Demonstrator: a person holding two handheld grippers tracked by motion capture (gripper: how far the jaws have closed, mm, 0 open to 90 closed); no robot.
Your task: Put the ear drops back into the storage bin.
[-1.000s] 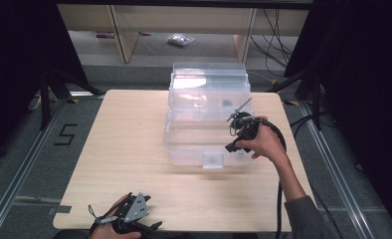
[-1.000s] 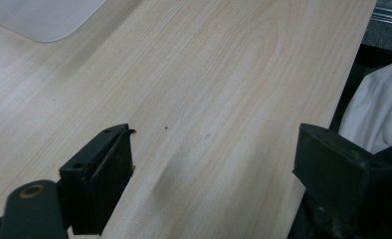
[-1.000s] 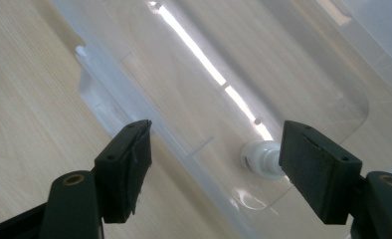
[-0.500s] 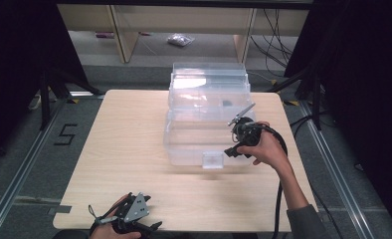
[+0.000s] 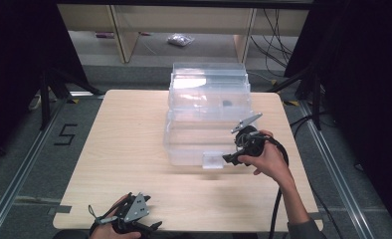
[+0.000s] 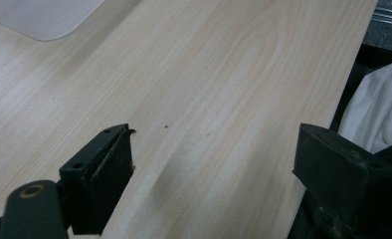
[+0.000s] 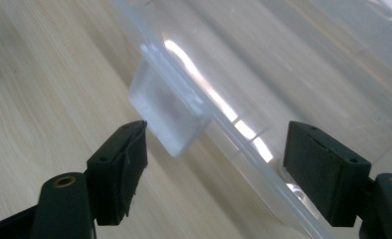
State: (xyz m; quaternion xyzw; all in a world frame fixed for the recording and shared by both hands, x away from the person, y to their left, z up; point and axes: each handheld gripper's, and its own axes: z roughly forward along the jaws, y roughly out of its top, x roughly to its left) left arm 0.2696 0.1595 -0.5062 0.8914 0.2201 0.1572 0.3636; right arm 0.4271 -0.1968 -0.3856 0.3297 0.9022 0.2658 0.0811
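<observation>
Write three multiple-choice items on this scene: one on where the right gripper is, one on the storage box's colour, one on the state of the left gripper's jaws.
1. Where is the right gripper?
A. At the clear box's front latch tab
B. At the far left table corner
C. On the floor

2. What colour is the storage box?
A. Red
B. Clear, see-through
C. Black

3. How do the left gripper jaws stand?
A. Shut on a cloth
B. Shut on the box lid
C. Open, nothing between them

Key: 1 A, the right gripper view shows the latch tab just ahead of its open jaws, which have just been opening, untouched. 2 B, the table shows through the box walls. 3 C, the left gripper view shows bare wood between the wide-apart jaws.
</observation>
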